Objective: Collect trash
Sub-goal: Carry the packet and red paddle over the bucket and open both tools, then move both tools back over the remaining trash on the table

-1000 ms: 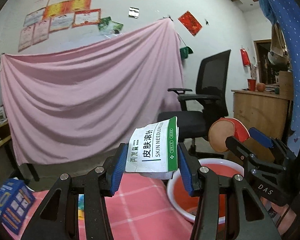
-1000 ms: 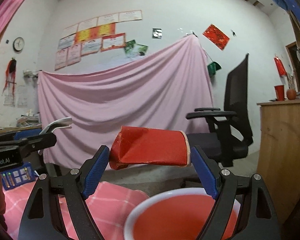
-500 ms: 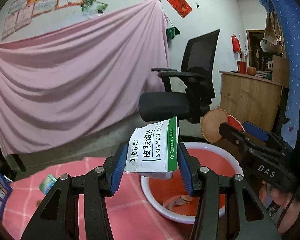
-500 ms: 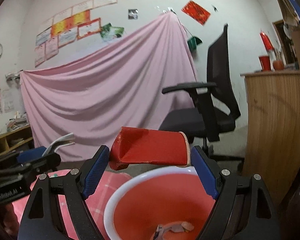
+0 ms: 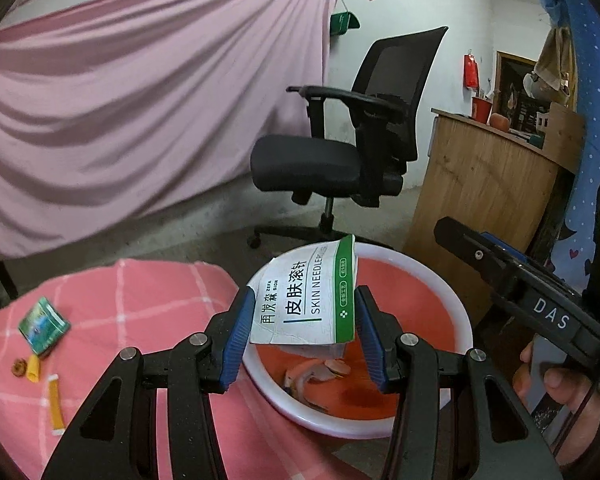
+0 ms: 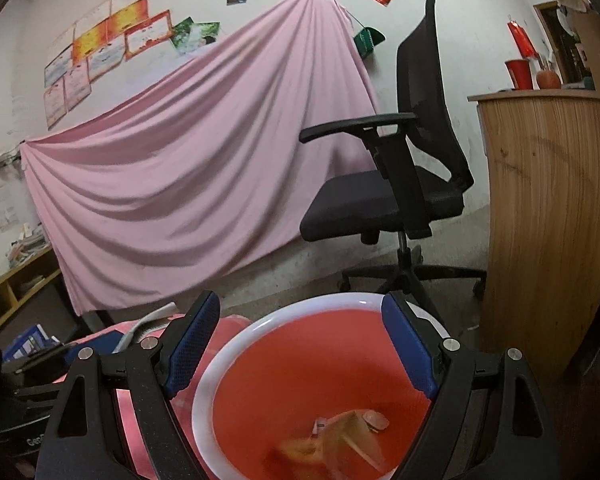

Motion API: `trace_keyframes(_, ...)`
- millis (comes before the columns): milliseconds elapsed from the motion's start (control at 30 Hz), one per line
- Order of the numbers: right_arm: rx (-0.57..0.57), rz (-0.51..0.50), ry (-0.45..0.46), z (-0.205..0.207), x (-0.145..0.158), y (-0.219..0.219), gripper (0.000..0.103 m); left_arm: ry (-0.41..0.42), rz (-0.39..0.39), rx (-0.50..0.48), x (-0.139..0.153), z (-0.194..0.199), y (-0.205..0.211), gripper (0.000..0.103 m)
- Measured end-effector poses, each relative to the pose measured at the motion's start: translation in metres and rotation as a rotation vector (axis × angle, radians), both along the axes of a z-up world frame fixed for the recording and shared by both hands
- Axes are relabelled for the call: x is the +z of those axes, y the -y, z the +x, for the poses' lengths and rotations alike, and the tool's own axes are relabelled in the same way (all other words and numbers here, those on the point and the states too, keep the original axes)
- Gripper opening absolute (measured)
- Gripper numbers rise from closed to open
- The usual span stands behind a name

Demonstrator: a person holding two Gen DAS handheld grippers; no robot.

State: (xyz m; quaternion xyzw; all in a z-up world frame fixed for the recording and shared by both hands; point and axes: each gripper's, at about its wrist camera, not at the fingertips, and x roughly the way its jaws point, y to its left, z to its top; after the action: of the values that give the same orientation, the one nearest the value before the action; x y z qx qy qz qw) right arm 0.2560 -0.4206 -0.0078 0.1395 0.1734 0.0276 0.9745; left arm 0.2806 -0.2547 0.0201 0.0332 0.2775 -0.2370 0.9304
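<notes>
Gone from the wide-open right hand-held gripper [image 6: 300, 344], crumpled red paper cup, blurred inside red white-rimmed plastic basin [image 6: 236, 354]; left hand-held gripper [image 5: 302, 334] clamping white-green sachet [image 5: 306, 300].

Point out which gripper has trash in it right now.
The left gripper: its blue pads clamp a white-and-green packet above the red basin. The right gripper stands open over the same basin with nothing between its pads.
</notes>
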Motion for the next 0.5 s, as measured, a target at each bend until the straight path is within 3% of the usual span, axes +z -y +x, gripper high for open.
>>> trace_keyframes(233, -0.015, 0.010, -0.009, -0.001, 0.000, 0.003, 0.083, -0.049, -0.010, 0.009, -0.002, 0.006, -0.003, 0.048)
trace_keyframes(500, -0.026, 0.000, -0.016, 0.001, 0.001, 0.002, 0.085, -0.043, -0.020, 0.029, 0.001, 0.004, -0.014, 0.055)
